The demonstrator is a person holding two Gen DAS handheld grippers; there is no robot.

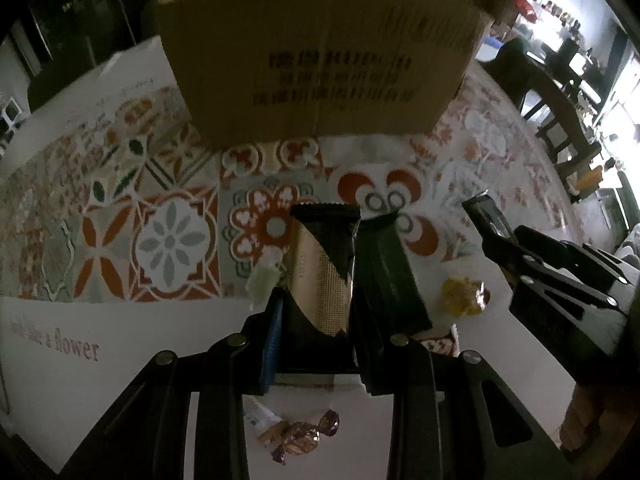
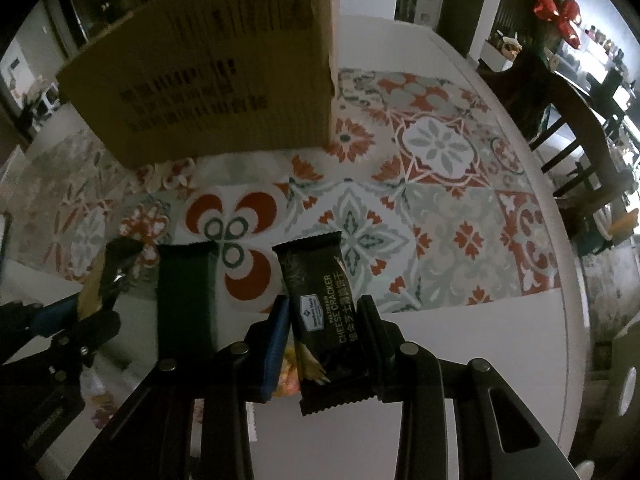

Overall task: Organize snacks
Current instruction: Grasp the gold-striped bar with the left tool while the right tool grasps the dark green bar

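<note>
My left claw (image 1: 316, 312) pinches a black-and-gold snack packet (image 1: 324, 268); my right claw (image 2: 324, 320) pinches a black cheese cracker packet (image 2: 320, 312). Both packets are above the patterned tablecloth (image 2: 440, 208), a dark green packet (image 2: 186, 296) between them, cardboard box (image 1: 320, 52) beyond.

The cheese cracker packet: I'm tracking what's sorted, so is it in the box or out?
Out. The cheese cracker packet is clamped in the right gripper, in front of the cardboard box.

The cardboard box (image 1: 320, 60) is cut off at the top edge; its printed text is blurred.
</note>
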